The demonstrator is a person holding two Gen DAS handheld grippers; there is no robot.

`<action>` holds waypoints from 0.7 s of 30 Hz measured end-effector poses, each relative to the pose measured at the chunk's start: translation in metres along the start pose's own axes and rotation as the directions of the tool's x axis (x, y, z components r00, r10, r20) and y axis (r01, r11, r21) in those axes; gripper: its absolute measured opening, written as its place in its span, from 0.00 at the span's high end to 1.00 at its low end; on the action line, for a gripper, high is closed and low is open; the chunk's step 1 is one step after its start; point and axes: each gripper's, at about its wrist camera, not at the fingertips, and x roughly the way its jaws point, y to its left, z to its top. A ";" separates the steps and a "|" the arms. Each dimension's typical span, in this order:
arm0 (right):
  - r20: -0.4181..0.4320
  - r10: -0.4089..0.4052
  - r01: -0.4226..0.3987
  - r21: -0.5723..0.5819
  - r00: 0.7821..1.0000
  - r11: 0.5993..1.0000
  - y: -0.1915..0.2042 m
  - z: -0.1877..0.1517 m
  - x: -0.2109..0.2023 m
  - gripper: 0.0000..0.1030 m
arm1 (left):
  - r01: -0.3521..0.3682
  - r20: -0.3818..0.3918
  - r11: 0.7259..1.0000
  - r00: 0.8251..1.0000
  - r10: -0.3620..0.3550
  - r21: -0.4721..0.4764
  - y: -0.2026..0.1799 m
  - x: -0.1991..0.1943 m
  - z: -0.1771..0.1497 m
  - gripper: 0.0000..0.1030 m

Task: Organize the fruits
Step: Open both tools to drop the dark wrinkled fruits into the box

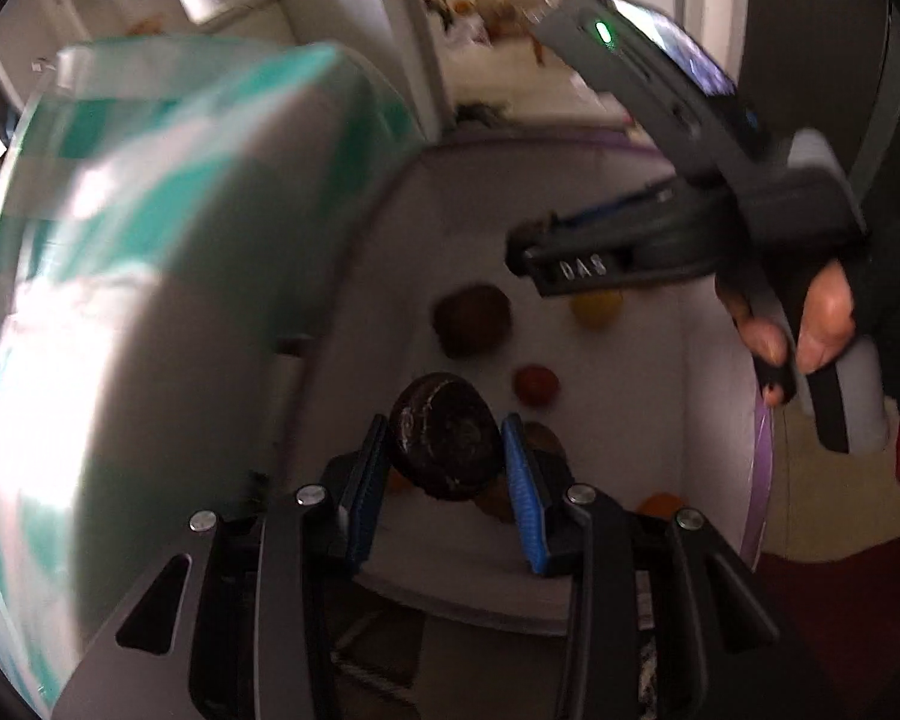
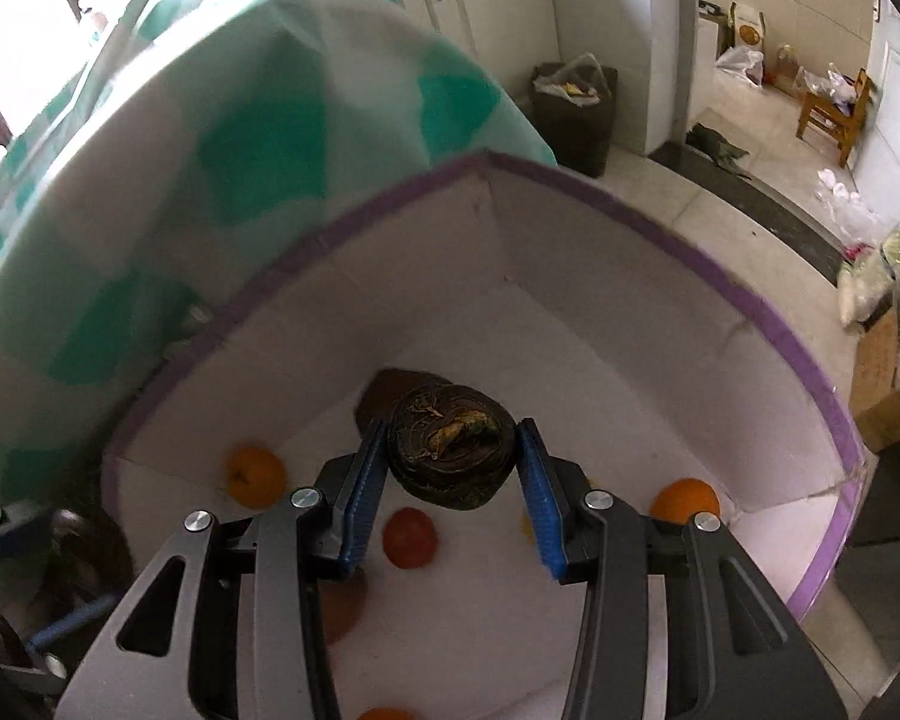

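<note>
A white box with a purple rim stands on the floor and holds several fruits. My left gripper is shut on a dark round mangosteen and holds it above the box. My right gripper is shut on another dark mangosteen over the box interior. Below lie oranges, a red fruit and a brown fruit. The right gripper also shows in the left wrist view, above a yellow fruit.
A table with a green and white checked cloth stands right beside the box on the left. A dark bin, a wooden chair, bags and cardboard boxes stand on the tiled floor beyond.
</note>
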 end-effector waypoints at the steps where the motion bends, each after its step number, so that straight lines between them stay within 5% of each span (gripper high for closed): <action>1: -0.006 -0.006 0.006 -0.004 1.000 1.000 -0.001 -0.001 0.002 0.58 | 0.009 -0.017 1.000 1.000 -0.009 0.006 -0.002 0.007 -0.001 0.63; 21: -0.097 -0.077 0.066 -0.109 0.992 0.992 0.015 -0.012 0.023 0.58 | 0.061 -0.163 0.998 0.985 -0.061 -0.006 -0.004 0.062 -0.014 0.63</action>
